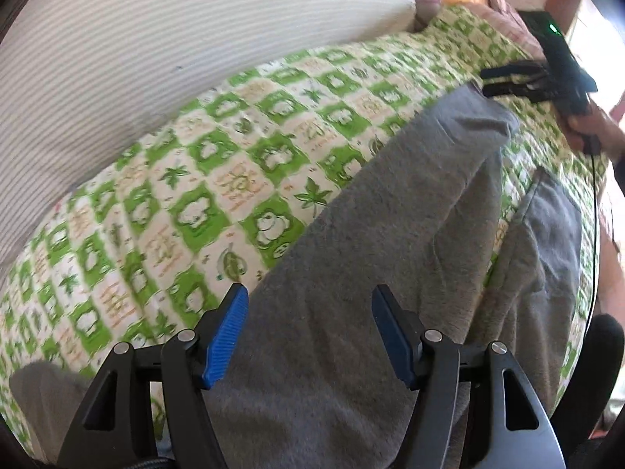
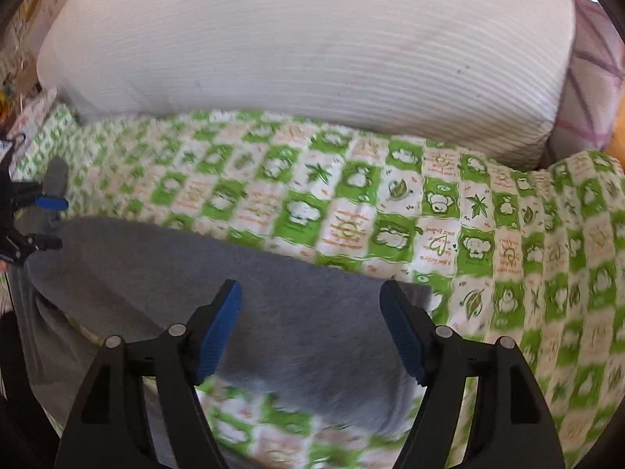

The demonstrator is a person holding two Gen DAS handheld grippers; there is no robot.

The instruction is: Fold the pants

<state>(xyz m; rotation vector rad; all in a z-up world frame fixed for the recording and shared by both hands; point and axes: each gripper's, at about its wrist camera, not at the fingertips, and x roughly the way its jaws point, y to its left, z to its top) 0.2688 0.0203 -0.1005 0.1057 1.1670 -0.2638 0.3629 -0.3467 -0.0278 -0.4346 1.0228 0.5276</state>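
Grey fleece-like pants (image 1: 351, 234) lie spread on the bed (image 1: 218, 179), over a green-and-cream print sheet, w/ a white pillow (image 2: 312, 47) behind. One leg runs long across the sheet; a second layer of the same cloth drapes off the bed edge toward the near right in the left wrist view.

Left gripper (image 1: 308, 332) hovers over the wide grey part, fingers spread apart, nothing between them. Right gripper (image 2: 310, 328) sits over the far end of the leg near its cuff, fingers also released, empty.

Handling, as a guess: soft, light, floppy, no stiffness, so it'll sag and bunch if lifted from one point. Nap looks grippy, not slippery; not fragile. Thick enough that a pinch may catch both layers. Best hold prob. at edges: waistband corner for one gripper, cuff/hem for the other, then keep the cloth taut btw them. Frames are motion-blurred, so seams and waistband can't be made out exactly.
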